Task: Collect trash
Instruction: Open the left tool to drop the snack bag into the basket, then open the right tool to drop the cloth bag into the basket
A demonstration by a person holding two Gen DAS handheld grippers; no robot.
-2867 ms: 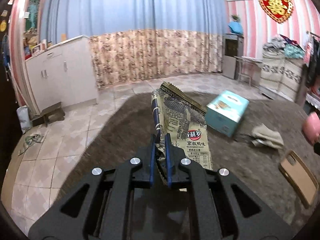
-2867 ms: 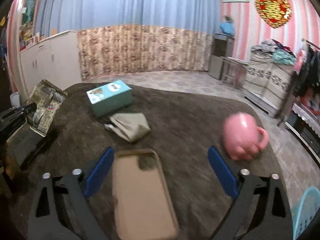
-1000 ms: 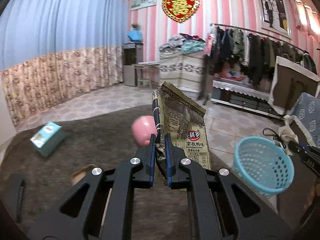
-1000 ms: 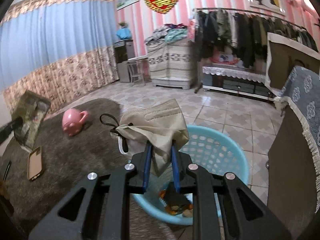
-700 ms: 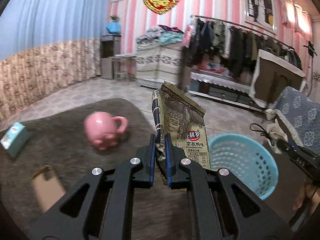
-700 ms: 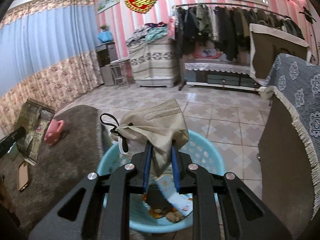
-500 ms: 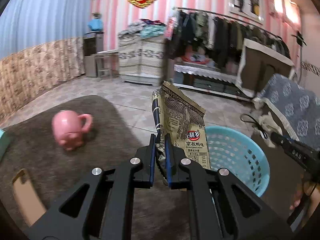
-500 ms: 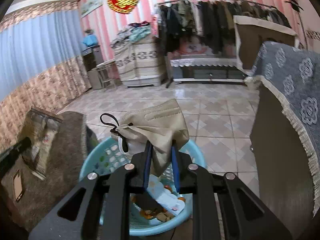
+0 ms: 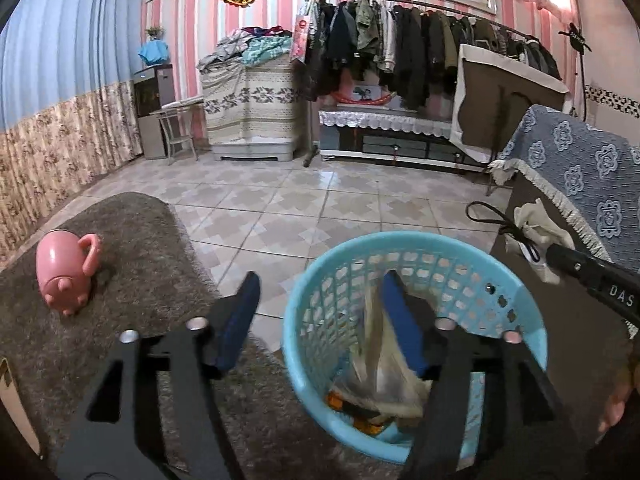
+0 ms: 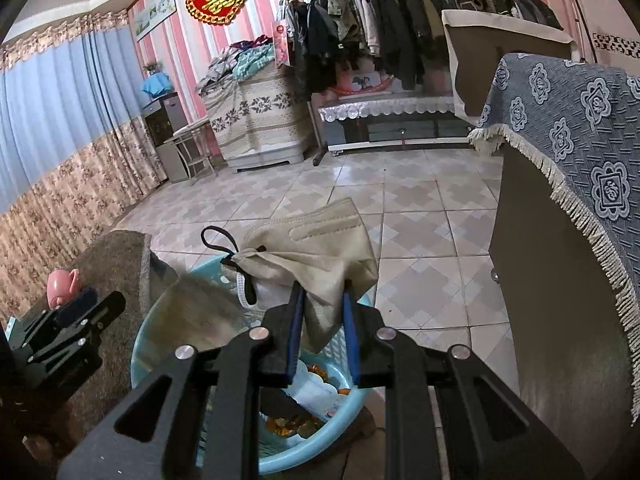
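Left gripper (image 9: 320, 324): hangs just over the near rim of the blue basket (image 9: 400, 236), with both blue fingers (image 9: 240, 320) spread wide apart and gripping nothing. One finger over the brown fuzzy counter (image 9: 132, 248), the other over the inside of the basket.

Snack bag (image 9: 380, 360): sits inside the basket, right beside the left gripper's right finger. Looks blurry, so cannot read any of the print on it. From the right wrist view, shows as a big grey-tan blur (image 10: 200, 308) on the left side of the basket (image 10: 136, 356).

Right gripper (image 10: 320, 320): squeezes tight on a soft tan face mask (image 10: 320, 248). Holds the mask up above the far side of the basket, not touching the rim. Black ear loop sticking out to the left of the mask. From the left wrist view, shows up on the far right (image 9: 556, 256) with the mask (image 9: 536, 228) bunched at its tip, just past the basket rim.

Down in the bottom of the basket: some orange bits (image 10: 288, 424) and a white wrapper (image 10: 316, 396).

Pink mug (image 9: 64, 276): lies tipped over on the counter, well to the left of the basket, handle pointing up and to the right. Also in the right wrist view, small and far left (image 10: 60, 284), just behind the left gripper (image 10: 96, 304).

Basket down on the tiled floor (image 9: 320, 208), tight against the edge of the counter.
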